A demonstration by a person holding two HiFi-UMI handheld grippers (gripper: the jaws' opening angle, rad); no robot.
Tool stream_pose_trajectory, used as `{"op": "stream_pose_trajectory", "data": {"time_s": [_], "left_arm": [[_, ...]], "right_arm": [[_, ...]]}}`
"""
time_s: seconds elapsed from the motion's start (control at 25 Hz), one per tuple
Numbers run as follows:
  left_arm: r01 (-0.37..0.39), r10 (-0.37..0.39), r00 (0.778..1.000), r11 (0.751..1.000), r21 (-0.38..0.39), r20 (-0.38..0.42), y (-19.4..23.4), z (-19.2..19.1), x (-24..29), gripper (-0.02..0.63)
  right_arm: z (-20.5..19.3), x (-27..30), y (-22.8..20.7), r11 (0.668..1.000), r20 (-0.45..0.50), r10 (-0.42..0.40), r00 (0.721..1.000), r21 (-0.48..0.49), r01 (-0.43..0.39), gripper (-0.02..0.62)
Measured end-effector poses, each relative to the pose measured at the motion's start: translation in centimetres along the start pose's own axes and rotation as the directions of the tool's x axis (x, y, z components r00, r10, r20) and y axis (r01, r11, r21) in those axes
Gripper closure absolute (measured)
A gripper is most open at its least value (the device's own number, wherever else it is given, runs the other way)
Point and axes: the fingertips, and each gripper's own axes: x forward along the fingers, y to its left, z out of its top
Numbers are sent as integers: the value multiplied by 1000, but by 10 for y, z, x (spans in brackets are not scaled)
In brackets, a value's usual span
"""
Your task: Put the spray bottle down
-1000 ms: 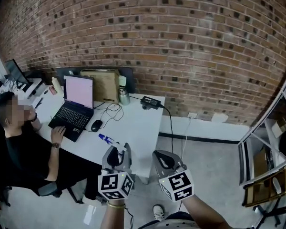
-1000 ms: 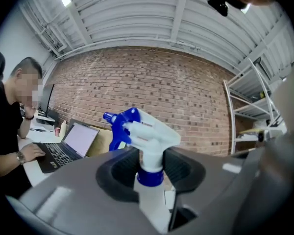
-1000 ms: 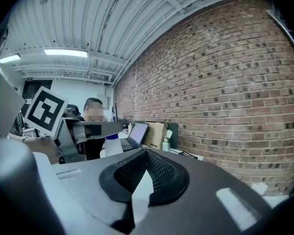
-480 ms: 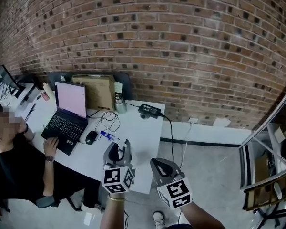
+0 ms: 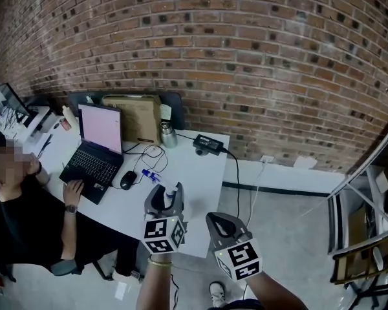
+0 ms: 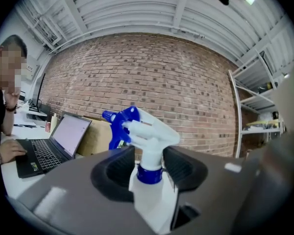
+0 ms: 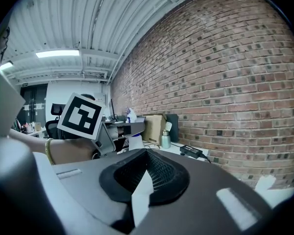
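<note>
The left tool [image 5: 164,197] is letting go: its jaws are opening, and in the left gripper view the white plastic spray bottle with a blue collar and blue nozzle [image 6: 148,190] stands upright between them. The dark pads look to have just come off its neck, with only slivers of gap on either side. A second ago the same tool carried the bottle in from the near edge of the white tabletop [image 5: 195,165]. Now it sits over the near right part of that tabletop, right of the black computer mouse [image 5: 128,180] and the open black laptop [image 5: 94,144], where a seated person is typing at the far left.

The move in looks finished and the release is under way, so the task seems almost done. The bottle's base is hidden behind the tool in the head view, so whether it rests flat on the tabletop cannot be seen; its upright stance with the pads loosening suggests that it does.

The right tool [image 7: 146,173] takes no part. Its jaws are closed on nothing, and it hangs off the tabletop's near right corner over the grey floor — lower than before, but well apart from the bottle.
</note>
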Motion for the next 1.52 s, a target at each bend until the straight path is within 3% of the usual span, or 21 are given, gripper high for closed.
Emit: {"op": "stream_pose_trajectory", "data": {"time_s": [0.12, 0.28, 0.44, 0.52, 0.6, 0.8, 1.12, 1.52], "left_arm": [[-3, 3, 999, 1000, 0, -35, 0, -6, -7, 401], [-1, 0, 1000, 1000, -27, -14, -8, 1, -42, 394], [19, -17, 1000, 995, -100, 19, -29, 13, -96, 474], [25, -20, 999, 990, -136, 40, -39, 18, -124, 483], [1, 6, 999, 986, -170, 42, -45, 18, -150, 488], [-49, 51, 999, 976, -210, 7, -51, 8, -205, 573], [-48, 43, 998, 988, -146, -38, -64, -1, -257, 597], [-41, 34, 998, 989, -141, -54, -63, -3, -267, 597]], "right_arm": [[1, -7, 7, 1000, 7, 8, 1000, -5, -8, 597], [3, -26, 16, 1000, 17, 11, 1000, -7, -11, 597], [7, -50, 29, 1000, 46, 11, 999, -1, -11, 597], [9, -60, 38, 1000, 61, 23, 998, 2, -23, 597], [9, -69, 48, 999, 69, 41, 997, 6, -42, 597], [7, -91, 73, 998, 94, 57, 994, 9, -58, 597], [2, -114, 110, 997, 111, 79, 991, 5, -80, 597], [5, -126, 126, 997, 116, 77, 990, -19, -75, 597]]}}
